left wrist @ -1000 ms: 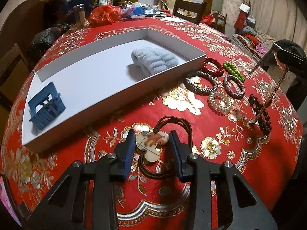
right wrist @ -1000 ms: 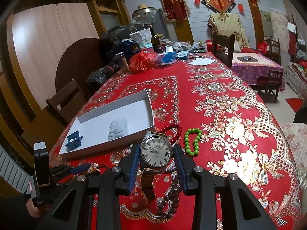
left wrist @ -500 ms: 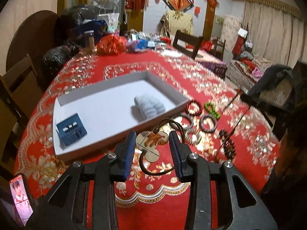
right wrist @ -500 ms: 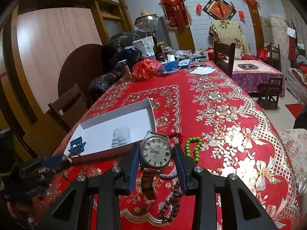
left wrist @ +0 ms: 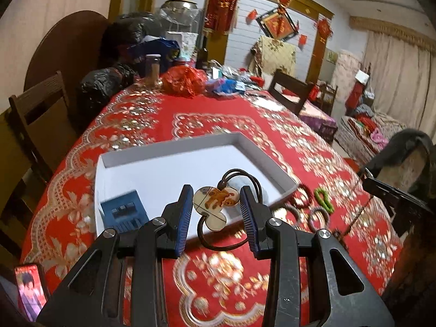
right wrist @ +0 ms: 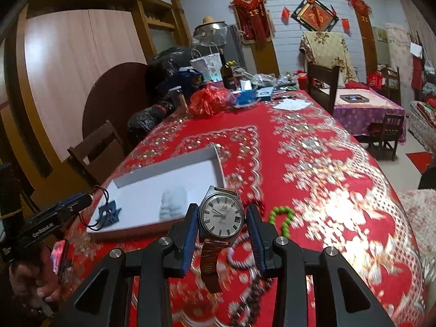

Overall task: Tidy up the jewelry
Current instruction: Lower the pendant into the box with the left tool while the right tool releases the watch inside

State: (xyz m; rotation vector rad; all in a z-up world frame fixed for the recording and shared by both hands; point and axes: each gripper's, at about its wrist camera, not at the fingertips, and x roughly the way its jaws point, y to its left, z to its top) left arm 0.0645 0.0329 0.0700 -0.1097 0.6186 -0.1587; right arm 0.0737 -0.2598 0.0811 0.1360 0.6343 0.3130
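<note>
My left gripper (left wrist: pixel 216 200) is shut on a cream pendant (left wrist: pixel 215 204) with a cartoon figure and a black cord, held above the near edge of the white tray (left wrist: pixel 169 152). A blue hair clip (left wrist: pixel 124 212) lies in the tray's near left corner. My right gripper (right wrist: pixel 221 216) is shut on a silver wristwatch (right wrist: pixel 221 214) with a brown strap, held above the table right of the tray (right wrist: pixel 215 152). In the right wrist view the hair clip (right wrist: pixel 109 212) and a pale blue scrunchie (right wrist: pixel 171 200) lie in the tray.
Bracelets lie on the red cloth right of the tray: a red one (left wrist: pixel 302 199), a green bead one (left wrist: pixel 324 200) (right wrist: pixel 283 218), and darker ones (left wrist: pixel 317 216). A phone (left wrist: pixel 27 288) lies at the table's near left. Bags and bottles crowd the far end; chairs stand around.
My left gripper has risen and moved forward over the tray's near edge with the pendant. My right gripper with the watch has stayed at about the same height, shifting slightly toward the tray.
</note>
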